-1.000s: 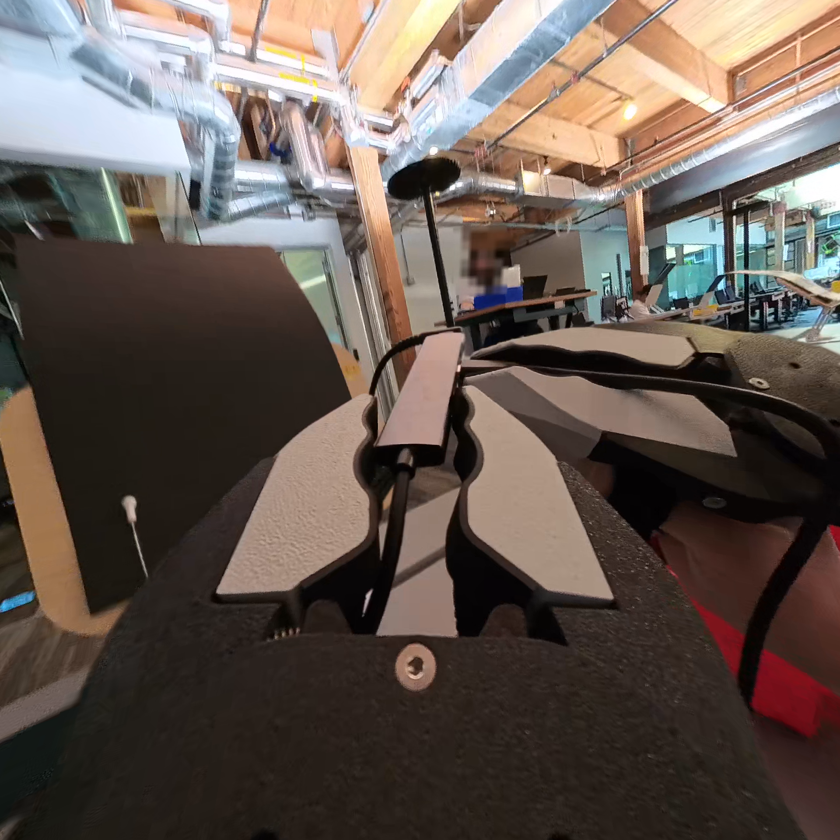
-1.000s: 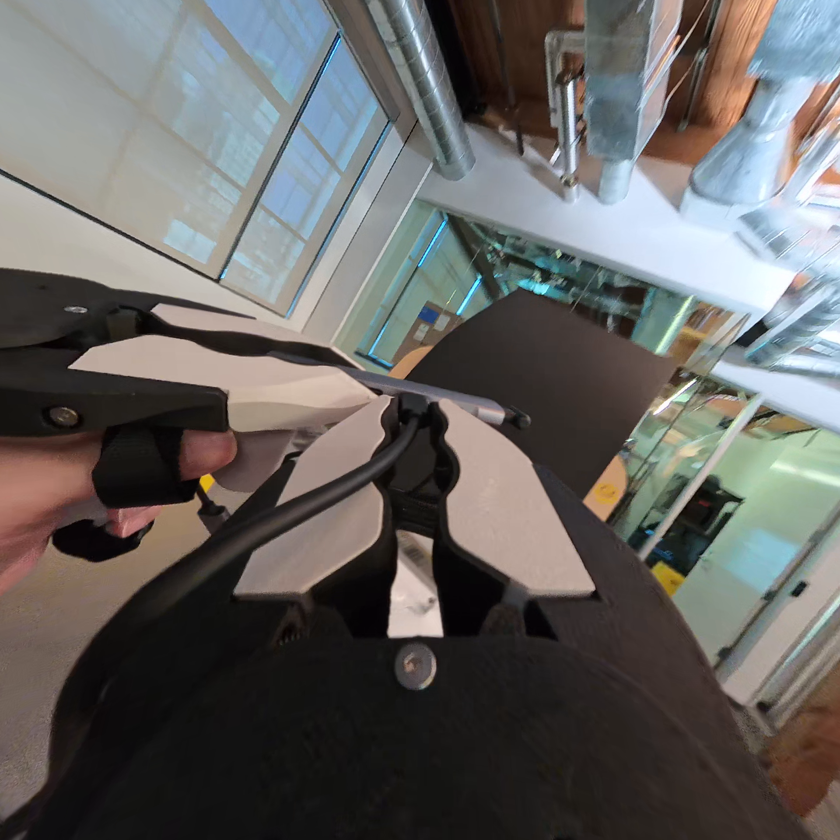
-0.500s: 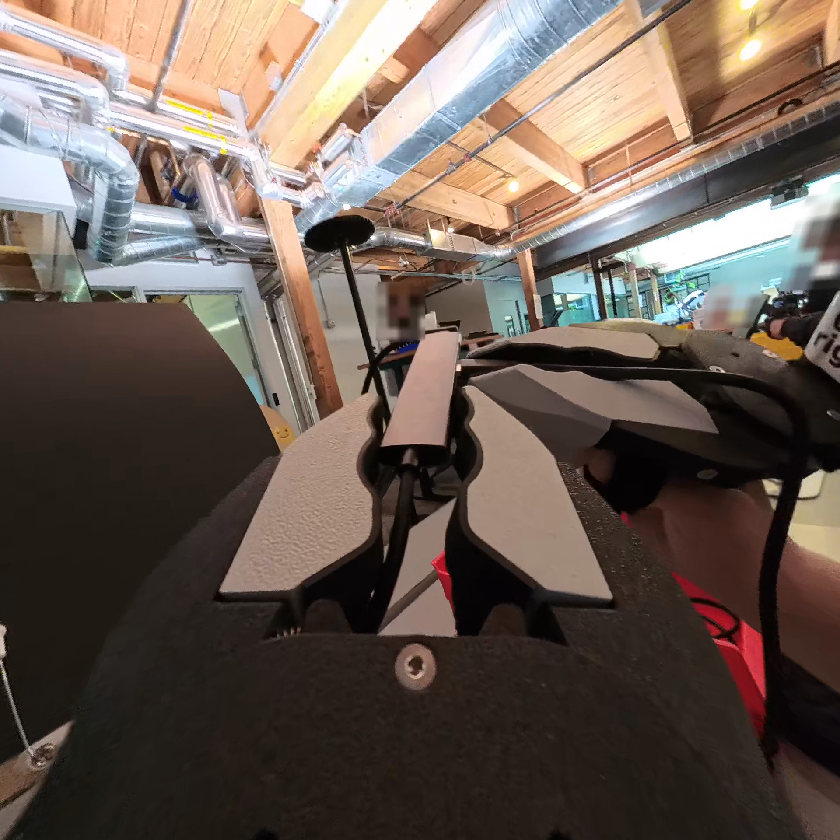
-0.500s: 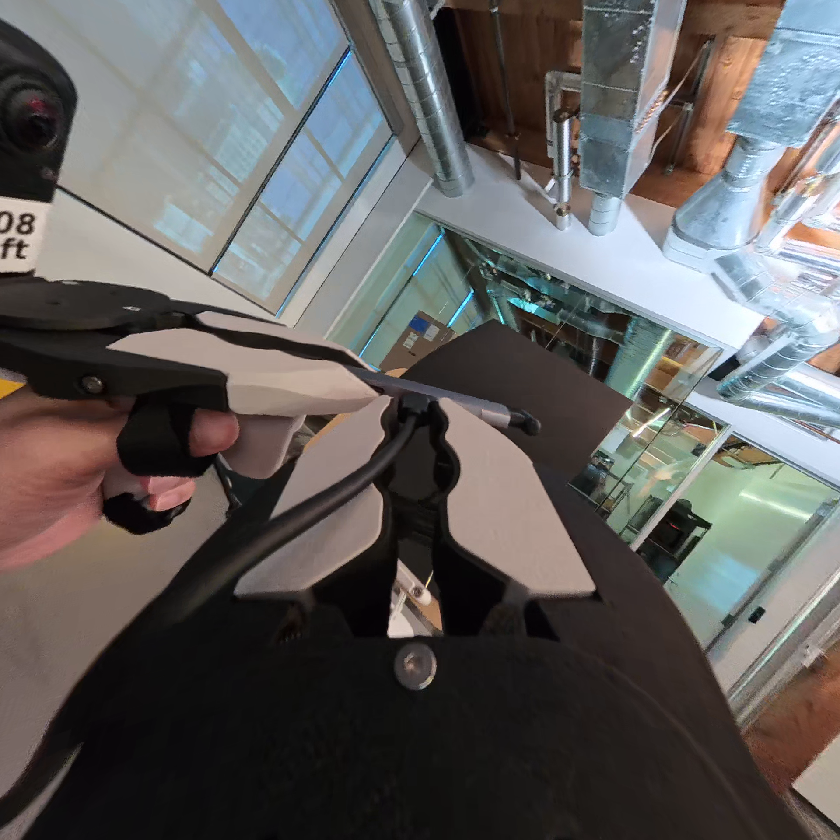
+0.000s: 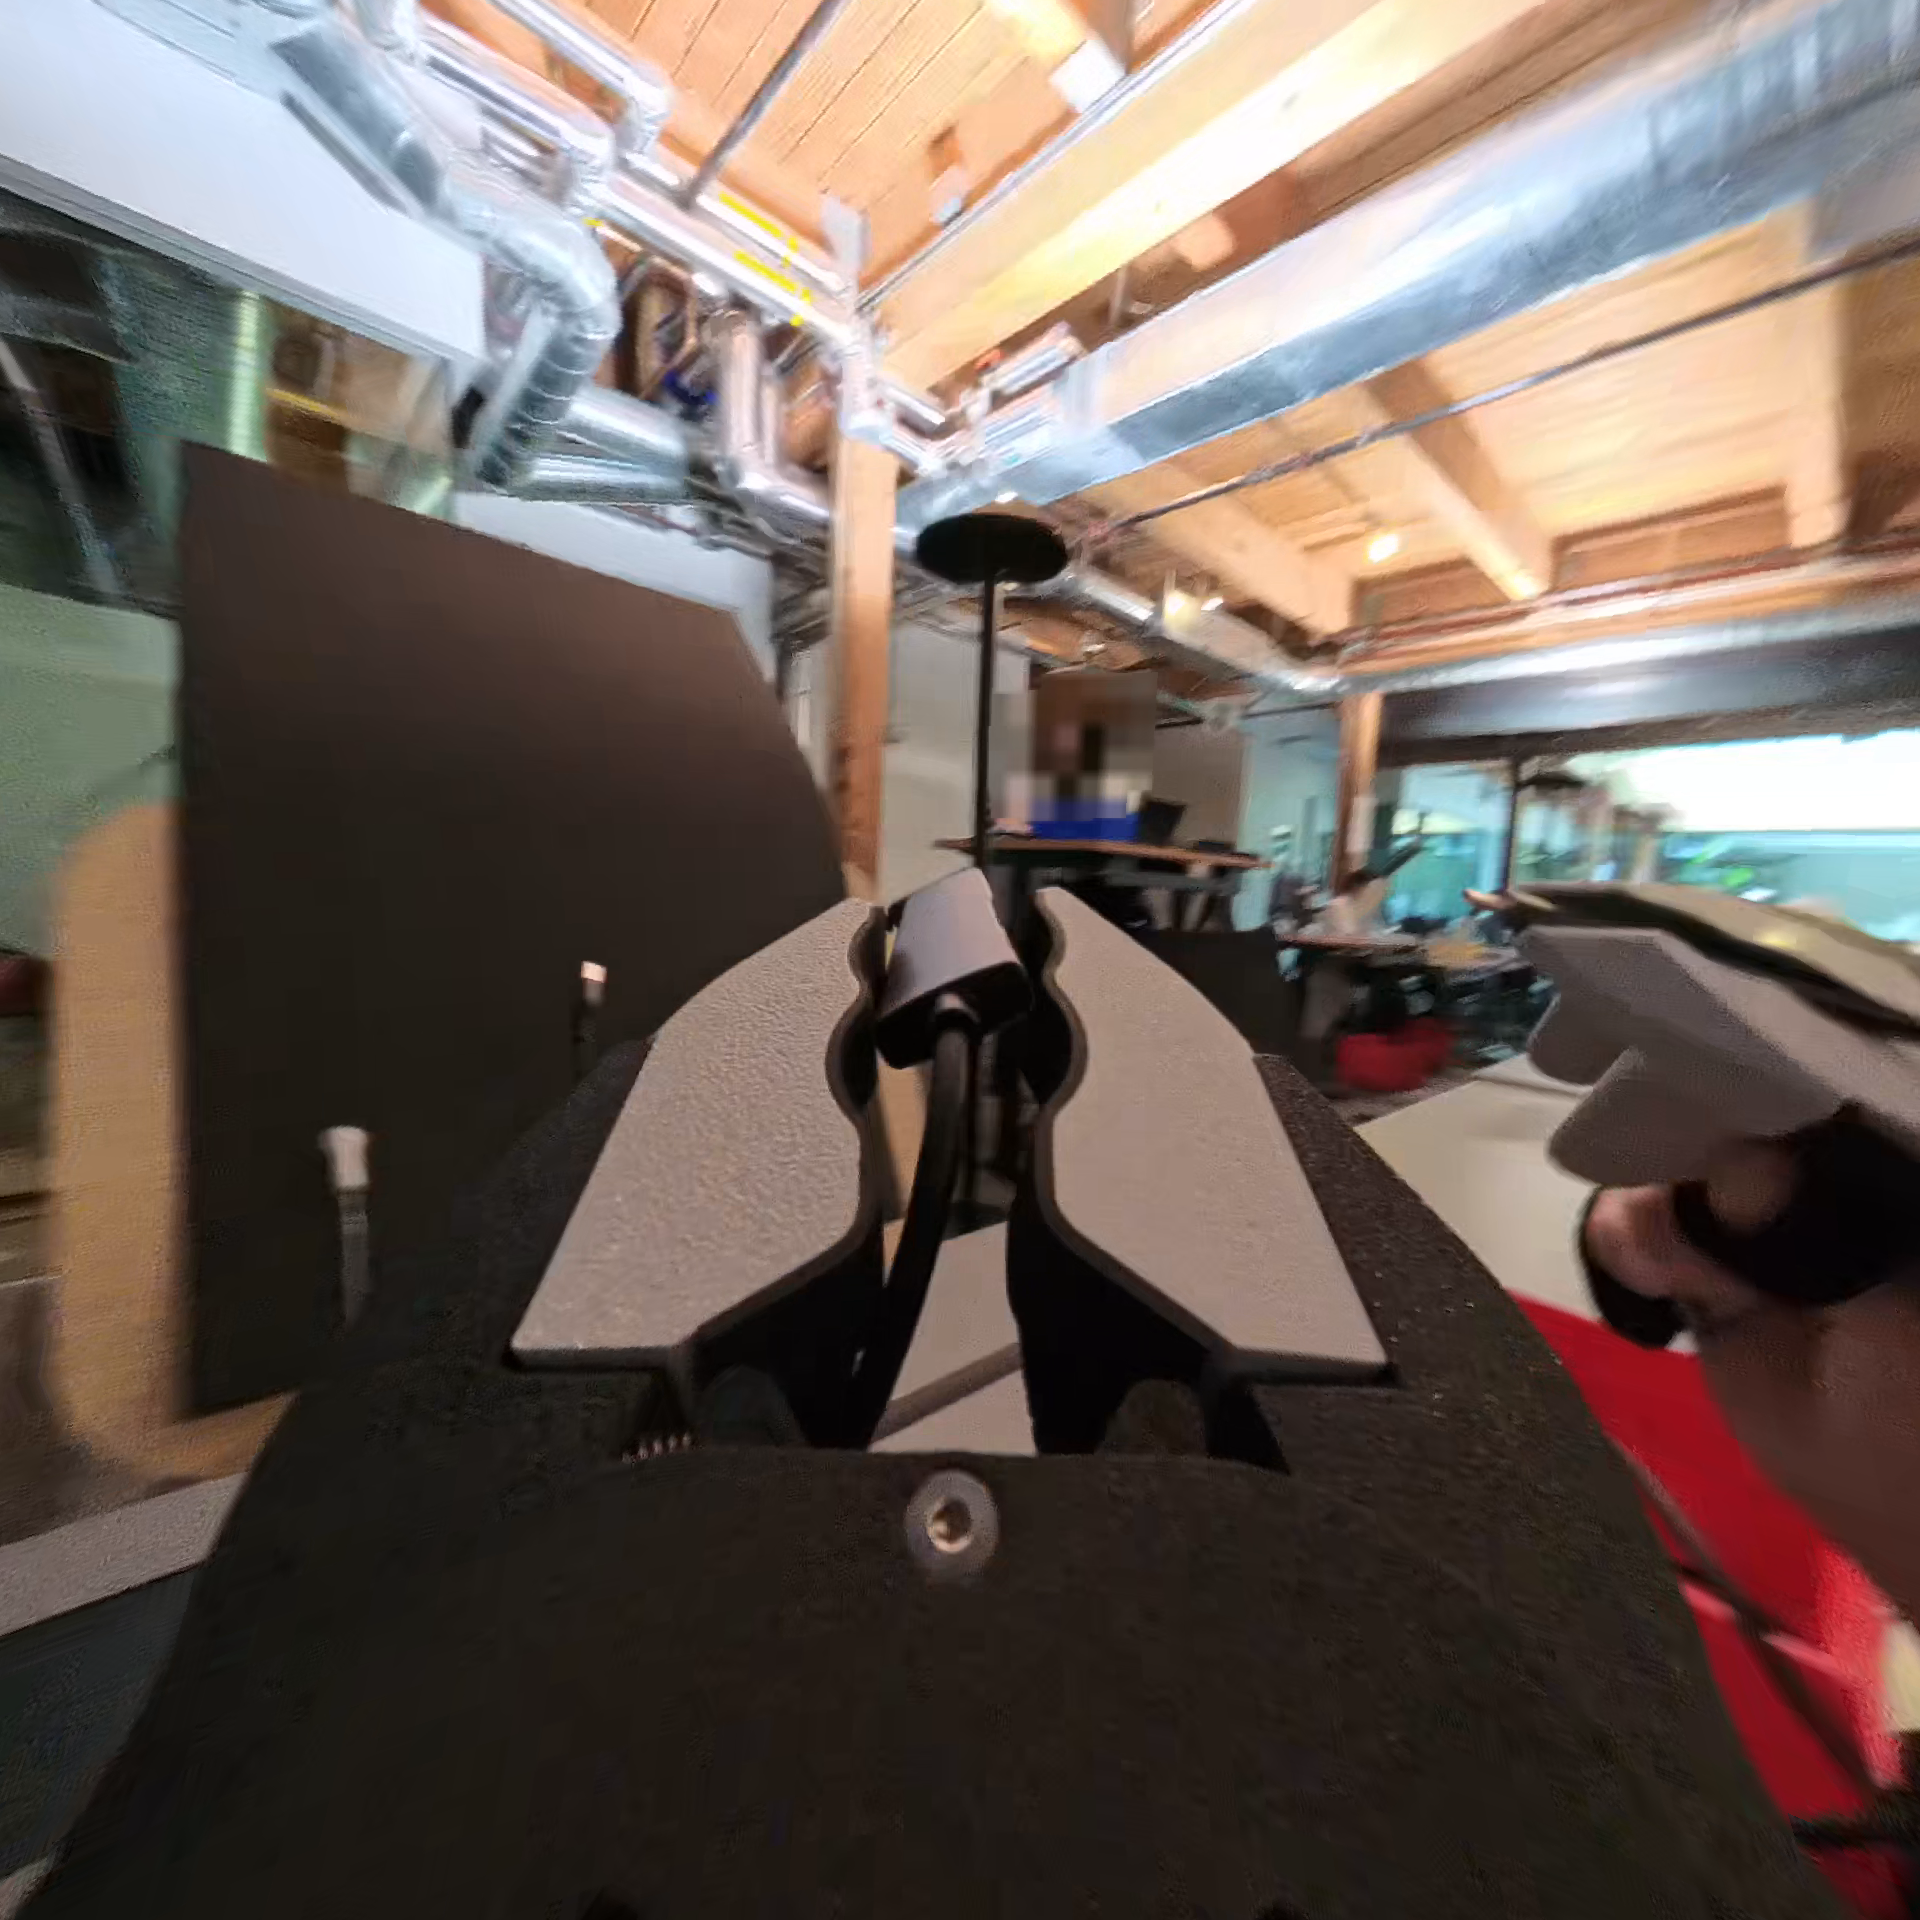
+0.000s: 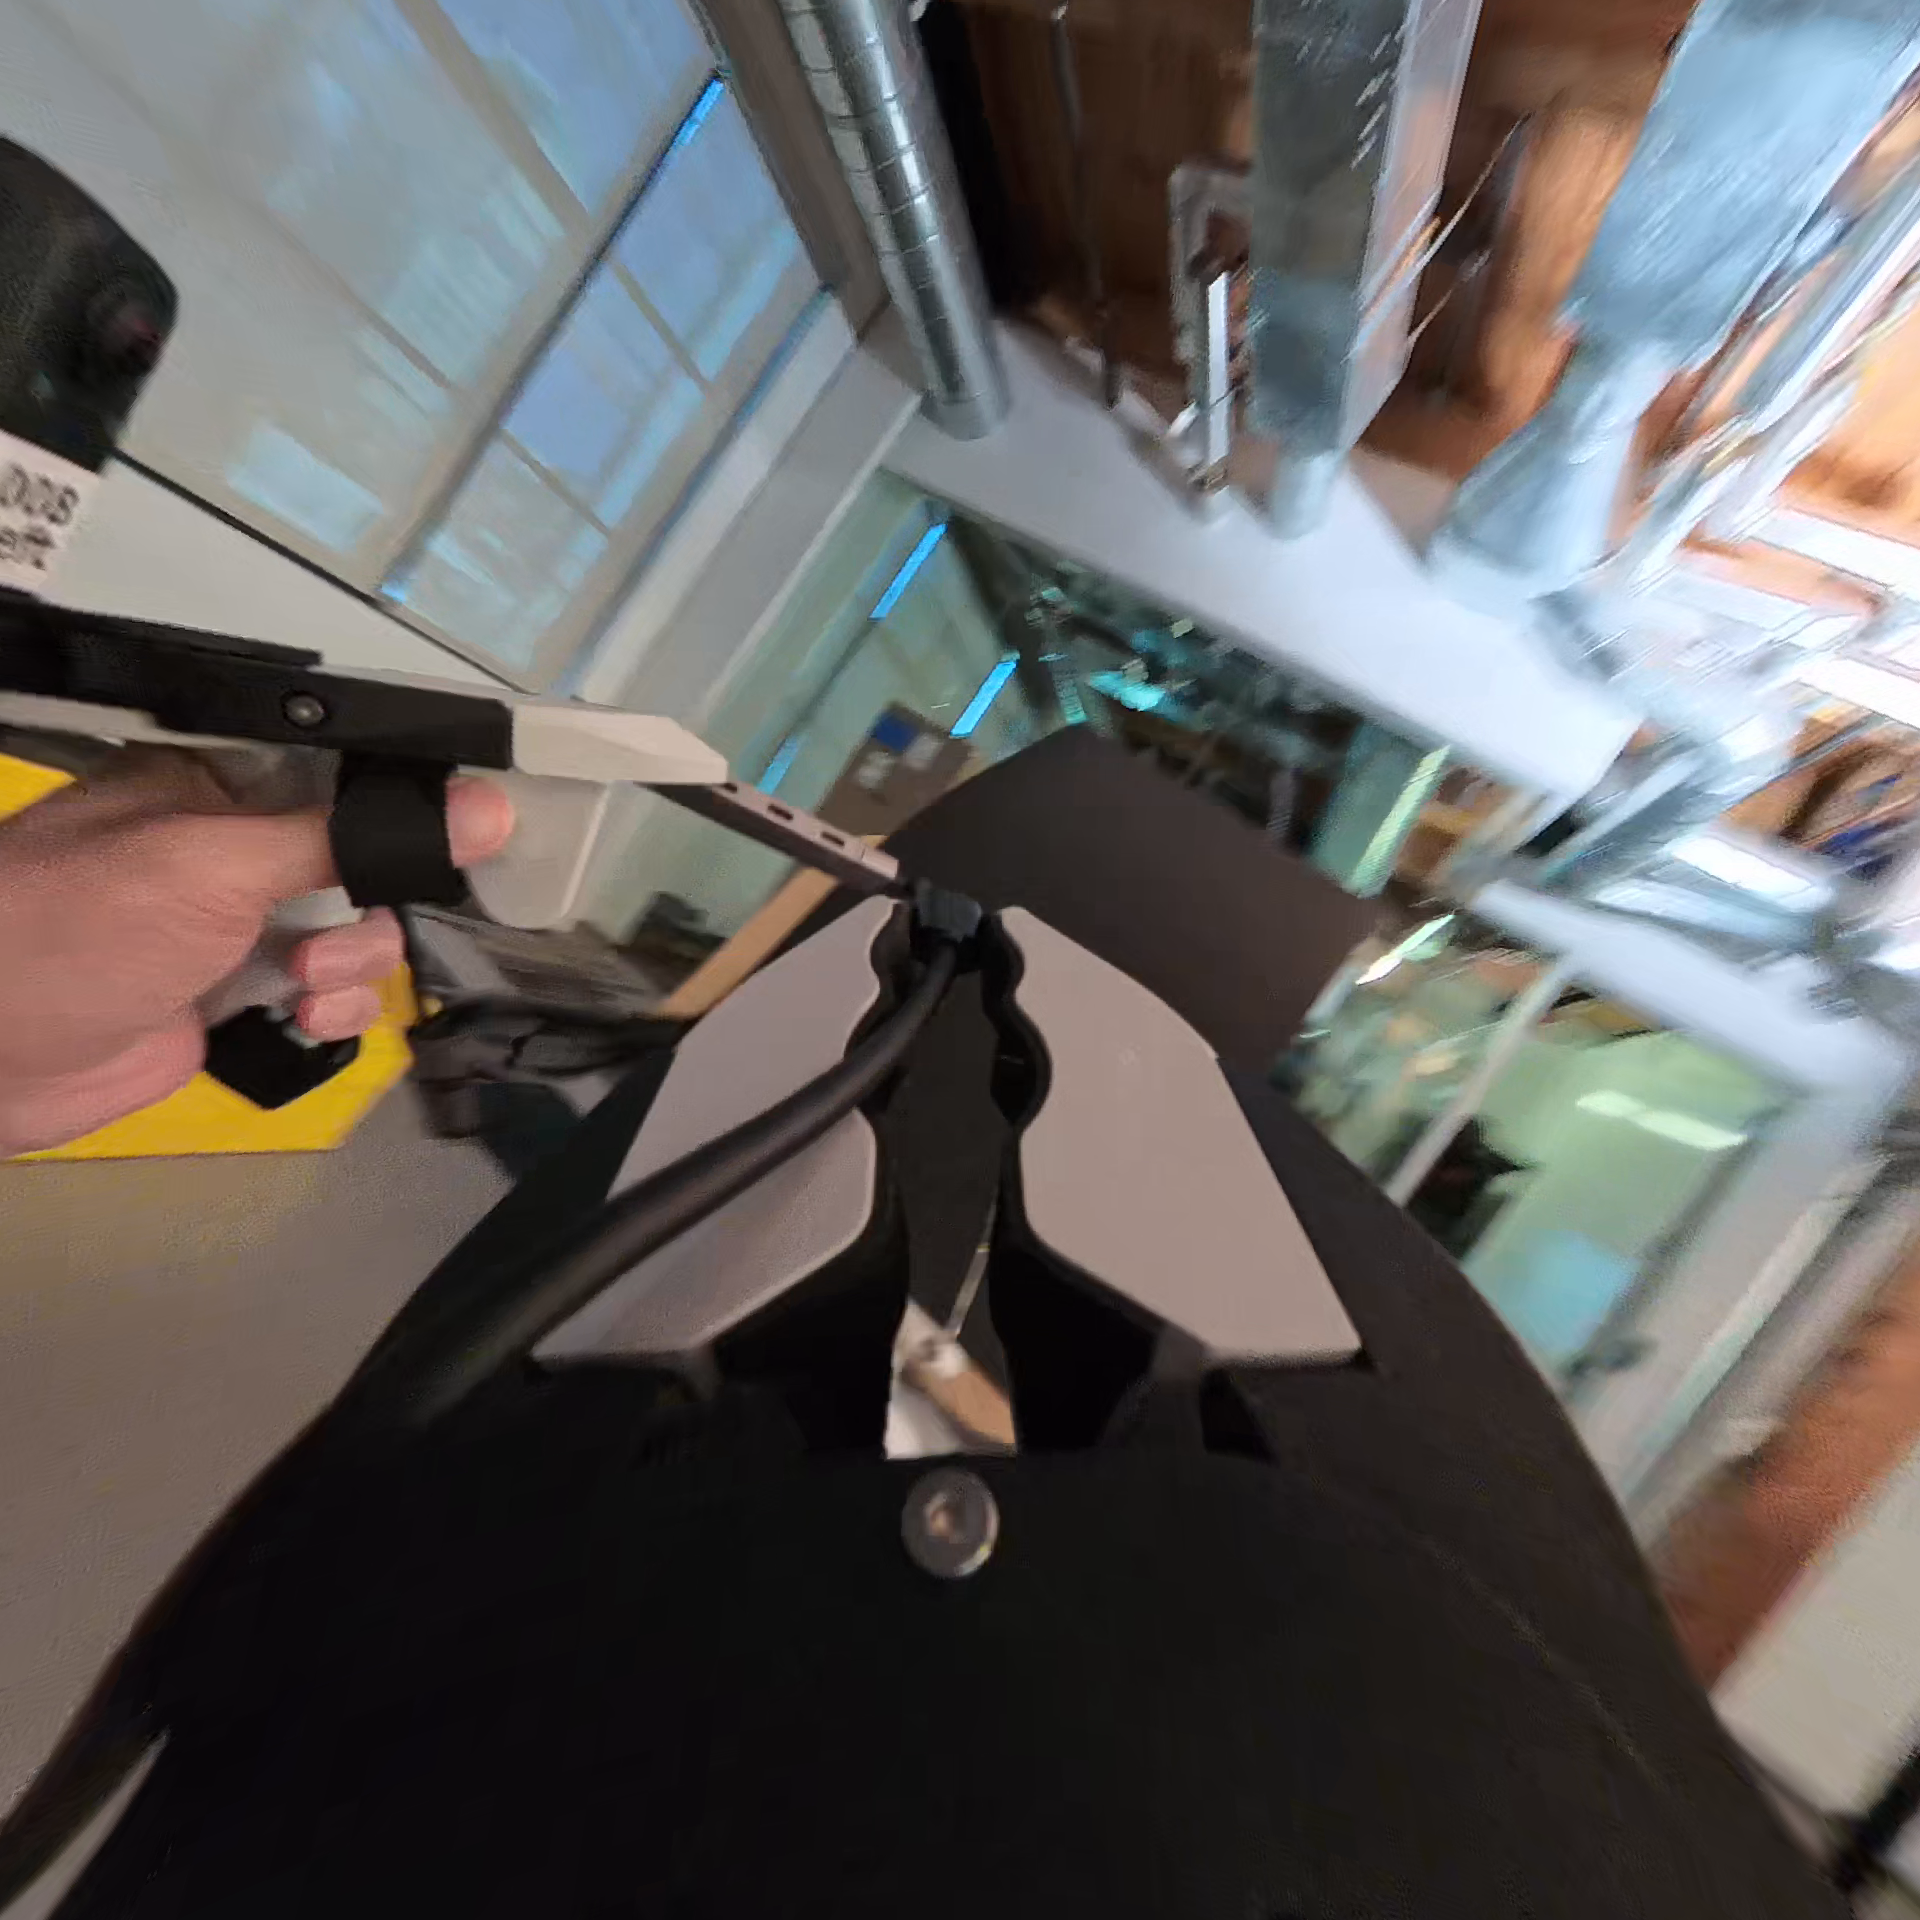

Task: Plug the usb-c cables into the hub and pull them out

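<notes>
Grey hub (image 5: pixel 951 961) clamped in left gripper (image 5: pixel 956 935); right gripper (image 6: pixel 940 925) pinching black usb-c cable plug (image 6: pixel 940 920), tip at hub end (image 6: pixel 873 862).

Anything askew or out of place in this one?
The hub sits twisted between the left gripper fingers rather than square. The right gripper holds a black cable plug beside the hub's tip, not in a port.

Pale grey table (image 6: pixel 208 1299) — a yellow object (image 6: pixel 208 1122) lies on it.
</notes>
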Demonstrator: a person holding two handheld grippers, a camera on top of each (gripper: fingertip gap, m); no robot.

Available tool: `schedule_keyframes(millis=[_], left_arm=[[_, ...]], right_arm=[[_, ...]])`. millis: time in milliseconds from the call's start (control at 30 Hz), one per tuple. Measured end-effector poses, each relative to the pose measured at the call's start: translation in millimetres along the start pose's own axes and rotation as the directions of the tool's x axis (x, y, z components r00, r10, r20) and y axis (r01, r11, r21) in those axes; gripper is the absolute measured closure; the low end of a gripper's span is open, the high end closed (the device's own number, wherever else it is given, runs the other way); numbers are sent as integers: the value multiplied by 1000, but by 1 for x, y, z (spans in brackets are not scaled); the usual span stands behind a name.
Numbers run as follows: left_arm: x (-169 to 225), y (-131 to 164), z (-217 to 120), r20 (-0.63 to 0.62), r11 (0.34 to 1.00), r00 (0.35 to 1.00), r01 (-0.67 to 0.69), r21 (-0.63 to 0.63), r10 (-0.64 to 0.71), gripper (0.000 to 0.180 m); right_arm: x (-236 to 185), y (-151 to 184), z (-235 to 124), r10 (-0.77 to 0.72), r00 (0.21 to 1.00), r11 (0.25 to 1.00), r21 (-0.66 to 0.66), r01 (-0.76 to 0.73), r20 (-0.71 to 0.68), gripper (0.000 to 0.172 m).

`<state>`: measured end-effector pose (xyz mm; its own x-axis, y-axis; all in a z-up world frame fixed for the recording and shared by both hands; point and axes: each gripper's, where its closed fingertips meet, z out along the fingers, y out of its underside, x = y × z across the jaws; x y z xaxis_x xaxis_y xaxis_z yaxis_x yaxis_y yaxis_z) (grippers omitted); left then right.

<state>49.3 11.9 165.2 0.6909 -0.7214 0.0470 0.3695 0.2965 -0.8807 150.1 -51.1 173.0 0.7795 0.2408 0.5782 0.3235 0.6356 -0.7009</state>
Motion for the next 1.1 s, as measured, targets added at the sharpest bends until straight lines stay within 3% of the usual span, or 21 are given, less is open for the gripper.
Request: schedule_keyframes(millis=[100, 200, 333, 500, 633, 700, 900, 1100], left_arm=[[-7, 4, -4, 23, 982, 986, -165, -88, 167, 157], [-7, 20, -3, -41, 972, 995, -101, -213, 94, 157], [-4, 40, -4, -113, 949, 993, 1, -316, -39, 158], [7, 49, -1, -170, 935, 984, -11, -354, -52, 167], [10, 61, 0, -183, 910, 983, -85, -405, 10, 171], [13, 69, -1, -201, 891, 980, -89, -445, -2, 171], [20, 65, -3, -230, 894, 973, -80, -440, -26, 171], [20, 63, -3, -235, 900, 971, -57, -433, -51, 171]], right_arm=[[3, 26, 10, 201, 972, 972, -145, -183, 120, 158], [9, 59, 6, 301, 939, 901, -372, -222, 169, 159], [48, 97, -25, 70, 993, 761, -649, 5, 90, 158], [115, 84, -35, -78, 996, 640, -764, 85, 45, 158], [168, 79, -45, -193, 979, 490, -858, 155, 66, 158], [169, 99, -61, -132, 985, 382, -911, 157, 114, 158], [138, 211, -154, -8, 973, -36, -972, 231, 232, 158], [77, 268, -237, 286, 949, -294, -931, 217, 131, 158]])
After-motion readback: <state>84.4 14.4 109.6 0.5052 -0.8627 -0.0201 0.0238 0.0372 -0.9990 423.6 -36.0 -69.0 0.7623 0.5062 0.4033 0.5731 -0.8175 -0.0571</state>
